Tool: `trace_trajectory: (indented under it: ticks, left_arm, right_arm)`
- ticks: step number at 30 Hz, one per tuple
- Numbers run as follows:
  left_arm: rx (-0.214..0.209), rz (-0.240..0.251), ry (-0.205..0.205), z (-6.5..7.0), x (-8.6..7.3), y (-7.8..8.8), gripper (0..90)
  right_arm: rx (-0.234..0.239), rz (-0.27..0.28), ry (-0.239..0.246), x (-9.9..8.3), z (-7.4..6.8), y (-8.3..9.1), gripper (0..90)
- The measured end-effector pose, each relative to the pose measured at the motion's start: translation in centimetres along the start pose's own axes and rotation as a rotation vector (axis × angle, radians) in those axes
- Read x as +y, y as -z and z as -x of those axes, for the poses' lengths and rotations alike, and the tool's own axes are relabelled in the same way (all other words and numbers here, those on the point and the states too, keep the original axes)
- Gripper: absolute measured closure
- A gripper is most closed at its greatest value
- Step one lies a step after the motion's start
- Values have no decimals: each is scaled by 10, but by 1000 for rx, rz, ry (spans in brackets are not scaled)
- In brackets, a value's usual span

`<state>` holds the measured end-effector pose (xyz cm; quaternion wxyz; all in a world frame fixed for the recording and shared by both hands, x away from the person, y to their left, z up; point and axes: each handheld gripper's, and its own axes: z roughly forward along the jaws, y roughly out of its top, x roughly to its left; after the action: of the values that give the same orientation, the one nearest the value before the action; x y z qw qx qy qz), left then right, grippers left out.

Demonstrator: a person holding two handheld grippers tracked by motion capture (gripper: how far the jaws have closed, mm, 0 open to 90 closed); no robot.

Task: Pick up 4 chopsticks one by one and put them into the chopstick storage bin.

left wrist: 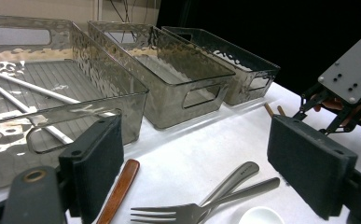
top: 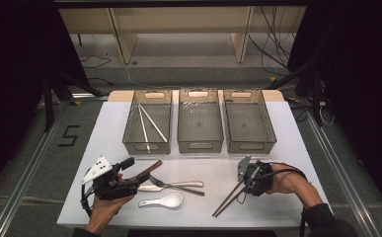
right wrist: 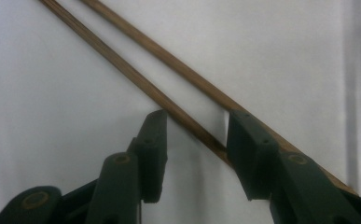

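Right gripper (right wrist: 194, 133) over brown chopsticks (right wrist: 136, 79) on white table (top: 277, 148), jaws half-wide, straddling one stick, not gripping. Left gripper (left wrist: 197, 154) jaws wide, empty, above fork (left wrist: 187, 212). White chopsticks (top: 149, 126) in left bin (top: 129, 133).

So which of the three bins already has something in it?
The left bin, nearest the left gripper: a pair of white chopsticks lies crossed on its floor. The middle bin and the right bin show bare floors.
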<state>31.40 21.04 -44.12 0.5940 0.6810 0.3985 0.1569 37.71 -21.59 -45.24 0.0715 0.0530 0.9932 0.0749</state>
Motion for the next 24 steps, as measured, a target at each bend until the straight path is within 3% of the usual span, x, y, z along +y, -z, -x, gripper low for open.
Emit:
trace_trajectory:
  ticks: [11,24]
  left_arm:
    - [0,2,3,0,0,0,181]
    - [-1,4,7,0,0,0,181]
  right_arm:
    - [39,-33,20,3,0,-1,676]
    - [62,-90,107,10,-6,-1,787]
